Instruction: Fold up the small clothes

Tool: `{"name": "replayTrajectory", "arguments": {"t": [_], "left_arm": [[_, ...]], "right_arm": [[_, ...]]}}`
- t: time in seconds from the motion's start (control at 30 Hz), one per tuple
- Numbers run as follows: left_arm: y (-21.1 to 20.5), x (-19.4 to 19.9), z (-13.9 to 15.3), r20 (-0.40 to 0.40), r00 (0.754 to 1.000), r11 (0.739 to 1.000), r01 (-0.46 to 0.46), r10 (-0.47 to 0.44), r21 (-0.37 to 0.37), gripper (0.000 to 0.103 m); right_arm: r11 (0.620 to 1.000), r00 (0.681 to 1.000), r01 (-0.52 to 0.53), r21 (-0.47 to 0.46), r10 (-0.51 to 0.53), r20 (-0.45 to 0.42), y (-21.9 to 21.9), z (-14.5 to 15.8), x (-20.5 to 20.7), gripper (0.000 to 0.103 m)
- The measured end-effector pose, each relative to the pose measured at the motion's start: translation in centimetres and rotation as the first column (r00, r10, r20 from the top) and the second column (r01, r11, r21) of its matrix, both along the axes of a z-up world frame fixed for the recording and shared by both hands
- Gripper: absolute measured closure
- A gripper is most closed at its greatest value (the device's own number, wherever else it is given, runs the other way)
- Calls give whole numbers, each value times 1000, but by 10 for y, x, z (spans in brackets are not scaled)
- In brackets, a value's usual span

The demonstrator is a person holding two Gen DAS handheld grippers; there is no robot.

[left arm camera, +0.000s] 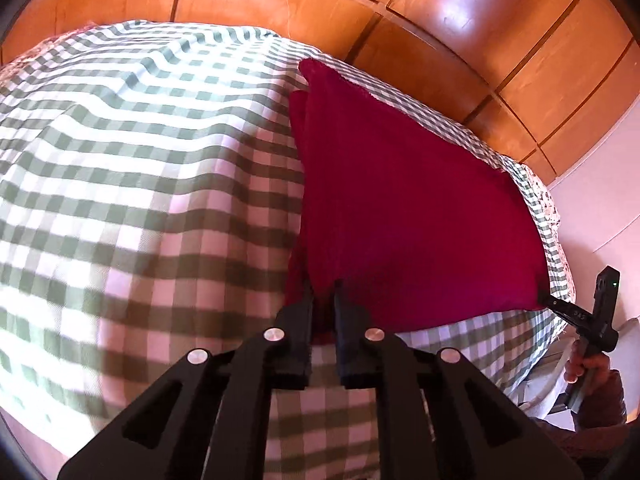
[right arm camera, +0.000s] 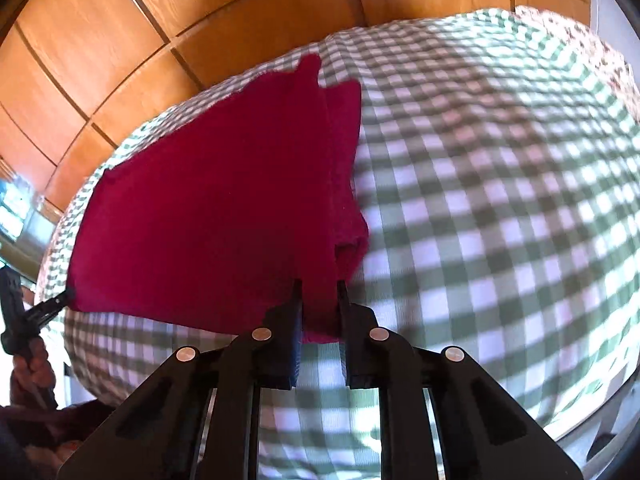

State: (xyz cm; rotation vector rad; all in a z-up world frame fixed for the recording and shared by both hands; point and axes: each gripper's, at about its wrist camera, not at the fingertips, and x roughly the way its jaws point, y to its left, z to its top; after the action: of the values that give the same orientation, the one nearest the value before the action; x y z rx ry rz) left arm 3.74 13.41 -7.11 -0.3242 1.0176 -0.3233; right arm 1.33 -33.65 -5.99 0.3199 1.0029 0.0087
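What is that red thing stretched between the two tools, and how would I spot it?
Look at the bed covered by a green-and-white checked sheet, in front of the orange wooden panelling. Above it hangs a crimson cloth, pinched at its near corners by the left gripper and the right gripper. It is the only plain, single-coloured fabric there, with no pattern.

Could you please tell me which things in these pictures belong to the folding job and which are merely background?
Part of the job:
- red cloth, held stretched above the bed
- left gripper, jaws shut on one corner
- right gripper, jaws shut on the other corner

Just there:
- green checked bedspread
- wooden wardrobe doors
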Motion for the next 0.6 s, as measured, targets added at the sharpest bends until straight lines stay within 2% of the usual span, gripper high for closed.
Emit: {"name": "replayTrajectory", "arguments": {"t": [0.07,0.2,0.27,0.3,0.33,0.43,0.5,0.57,0.6], "left_arm": [[4,0,8,22,999,999,-37,37,2,91],[-2,12,33,109,993,998,-51,46,43,87],[-15,22,39,133,990,995,-49,36,90,85],[-26,30,43,150,988,991,-39,20,125,84],[-34,36,45,158,987,988,-37,13,149,80],[-59,53,45,166,986,973,-31,-8,228,79],[-72,61,44,168,986,956,-40,-10,290,78],[-78,63,45,169,986,955,-37,-14,295,72],[-79,63,46,171,985,955,-34,-18,294,71]], "right_arm": [[999,1000,14,-30,-13,28,1,12,4,87],[996,993,21,-85,-11,120,13,36,22,74],[995,988,0,-99,15,153,28,44,43,61],[993,986,-15,-120,35,165,39,47,53,48],[990,984,-29,-137,52,173,48,49,62,42],[977,982,-84,-198,114,148,77,43,92,42],[966,987,-71,-247,103,122,84,34,108,42],[961,992,-46,-273,76,99,82,20,119,42],[966,994,-36,-257,62,93,79,12,121,42]]}}
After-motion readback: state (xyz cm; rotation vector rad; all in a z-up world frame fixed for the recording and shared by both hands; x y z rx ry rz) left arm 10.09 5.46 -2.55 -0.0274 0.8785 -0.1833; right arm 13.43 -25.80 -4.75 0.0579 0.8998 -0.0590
